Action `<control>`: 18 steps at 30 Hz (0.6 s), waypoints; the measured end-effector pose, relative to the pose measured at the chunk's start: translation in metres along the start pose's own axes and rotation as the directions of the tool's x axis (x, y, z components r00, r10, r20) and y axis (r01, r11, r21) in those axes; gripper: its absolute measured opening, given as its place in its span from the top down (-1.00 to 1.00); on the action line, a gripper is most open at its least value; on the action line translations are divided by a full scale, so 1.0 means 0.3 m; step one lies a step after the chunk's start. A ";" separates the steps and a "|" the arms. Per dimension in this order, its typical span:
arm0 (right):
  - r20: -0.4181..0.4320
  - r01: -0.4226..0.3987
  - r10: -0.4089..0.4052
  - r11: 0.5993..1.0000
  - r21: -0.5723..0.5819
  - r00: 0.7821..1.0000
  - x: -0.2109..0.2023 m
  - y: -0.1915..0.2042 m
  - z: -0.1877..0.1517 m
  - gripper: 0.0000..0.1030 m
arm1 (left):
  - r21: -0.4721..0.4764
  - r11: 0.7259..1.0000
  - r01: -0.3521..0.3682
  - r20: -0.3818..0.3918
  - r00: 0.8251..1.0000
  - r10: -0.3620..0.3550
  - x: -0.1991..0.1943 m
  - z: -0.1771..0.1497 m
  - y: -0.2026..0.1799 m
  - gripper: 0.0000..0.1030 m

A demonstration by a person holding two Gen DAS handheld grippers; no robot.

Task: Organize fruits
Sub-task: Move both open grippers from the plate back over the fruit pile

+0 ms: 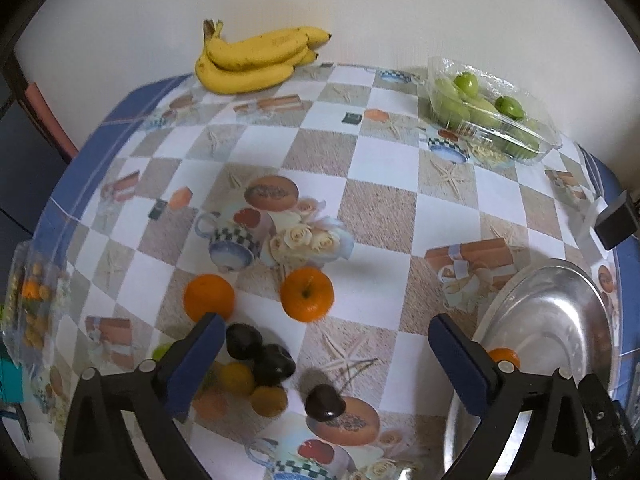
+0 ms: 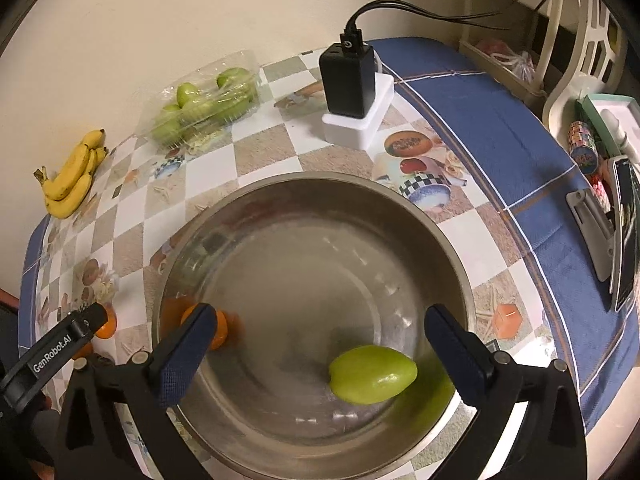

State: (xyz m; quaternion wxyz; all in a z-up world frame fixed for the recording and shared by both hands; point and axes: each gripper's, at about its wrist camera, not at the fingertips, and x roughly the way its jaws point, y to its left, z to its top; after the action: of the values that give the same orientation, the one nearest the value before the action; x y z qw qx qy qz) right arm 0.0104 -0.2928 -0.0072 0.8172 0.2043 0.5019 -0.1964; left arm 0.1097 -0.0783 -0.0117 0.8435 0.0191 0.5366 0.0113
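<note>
My left gripper [image 1: 326,344] stands open above the checked tablecloth, nothing between its pads. A dark plum [image 1: 325,402] lies on the cloth below the gap. Two more dark fruits [image 1: 244,340] and small yellow ones [image 1: 238,378] cluster by the left finger, with two oranges [image 1: 307,294] just beyond. My right gripper [image 2: 320,332] hangs open over the steel bowl [image 2: 320,180]. In the bowl lie a green fruit [image 2: 372,374], apart from both pads, and an orange [image 2: 222,330] partly hidden behind the left finger.
Bananas [image 1: 256,58] lie against the far wall. A clear clamshell of green fruits [image 1: 488,116] sits at the back. A black charger on a white box [image 2: 352,80] stands behind the bowl. A phone on a stand [image 2: 624,232] is at the table's right edge.
</note>
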 end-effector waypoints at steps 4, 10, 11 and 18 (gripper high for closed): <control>0.000 -0.015 0.015 1.000 0.000 1.000 0.003 0.009 -0.003 -1.00 | -0.004 1.000 0.007 0.029 1.000 -0.007 -0.010 0.003 0.014 -1.00; -0.001 -0.042 0.042 0.999 0.007 0.999 0.006 0.023 -0.007 -1.00 | -0.004 1.000 0.019 0.047 0.999 -0.019 -0.020 0.004 0.037 -1.00; 0.000 -0.054 0.054 0.999 0.009 0.999 0.005 0.026 -0.007 -1.00 | -0.010 1.000 0.020 0.047 0.999 -0.019 -0.019 0.005 0.044 -1.00; -0.003 -0.073 0.073 0.997 -0.021 0.997 0.008 0.069 -0.012 -1.00 | -0.019 0.999 0.027 0.048 0.998 -0.026 -0.013 0.008 0.096 -1.00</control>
State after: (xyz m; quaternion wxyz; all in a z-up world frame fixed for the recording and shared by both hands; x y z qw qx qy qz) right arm 0.0195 -0.2739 -0.0079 0.8253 0.2143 0.4971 -0.1608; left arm 0.1103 -0.0499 -0.0059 0.8565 0.0040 0.5162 0.0047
